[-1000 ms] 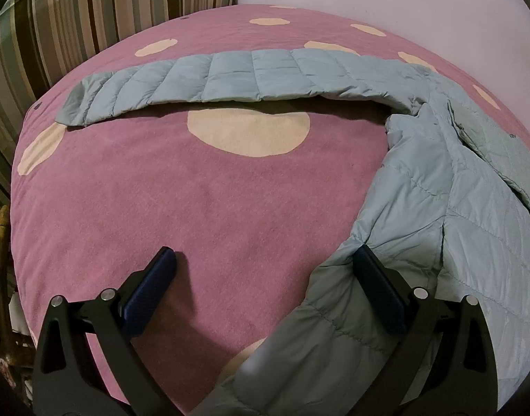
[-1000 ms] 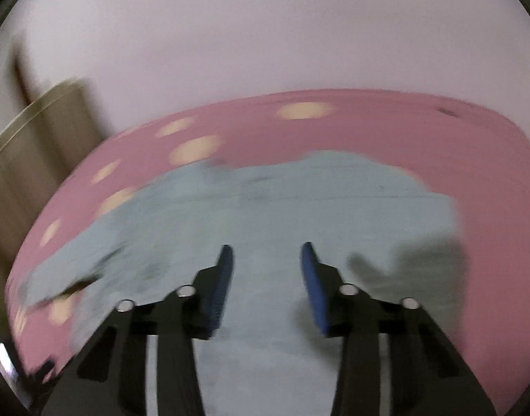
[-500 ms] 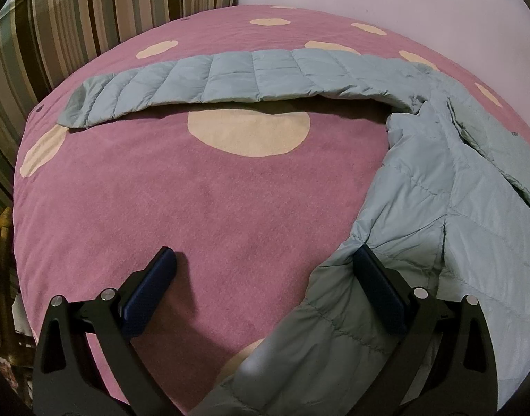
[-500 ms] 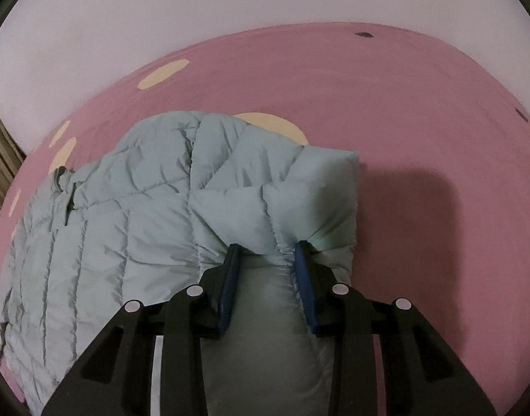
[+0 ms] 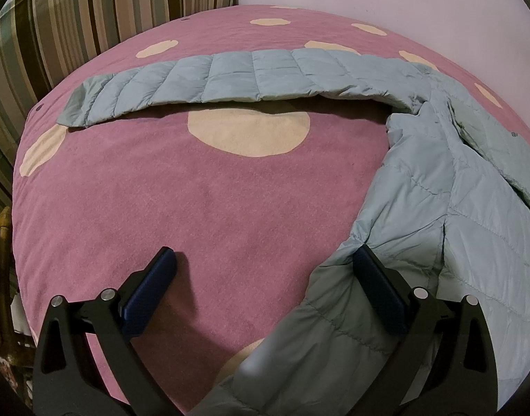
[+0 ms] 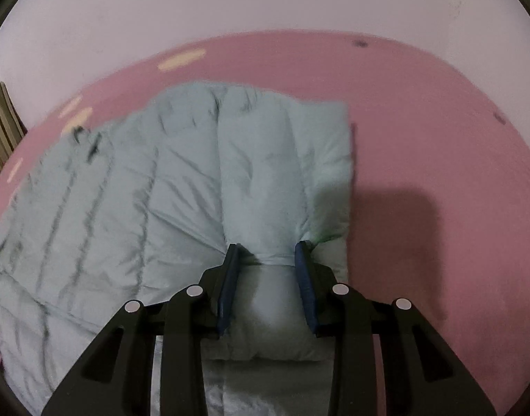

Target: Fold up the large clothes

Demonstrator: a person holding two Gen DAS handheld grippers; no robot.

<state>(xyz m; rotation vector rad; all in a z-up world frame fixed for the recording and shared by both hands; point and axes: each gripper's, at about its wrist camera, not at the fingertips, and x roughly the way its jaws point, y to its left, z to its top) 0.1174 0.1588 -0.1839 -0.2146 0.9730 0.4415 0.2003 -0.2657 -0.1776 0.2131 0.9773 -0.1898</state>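
A pale blue-green quilted jacket [image 5: 438, 180] lies on a pink bedspread [image 5: 195, 201] with cream dots. One sleeve [image 5: 230, 76] stretches flat across the far side of the bed. My left gripper [image 5: 263, 252] stands wide open low over the bedspread; its right finger [image 5: 376, 277] rests against the jacket's near edge, and only bedspread and a corner of that edge lie between the fingers. In the right wrist view my right gripper [image 6: 267, 247] is shut on a bunched fold of the jacket [image 6: 282, 159], which lies doubled over the jacket's body [image 6: 109, 208].
A striped curtain [image 5: 74, 17] hangs at the bed's far left and a plain pale wall [image 6: 265, 0] stands behind the bed. Bare pink bedspread [image 6: 438, 145] spreads to the right of the jacket. A wicker piece [image 5: 1, 228] shows at the left edge.
My right gripper has sunk toward the bed with the jacket fold held in it, and the fold now lies lower on the jacket's body. The left gripper has not moved.
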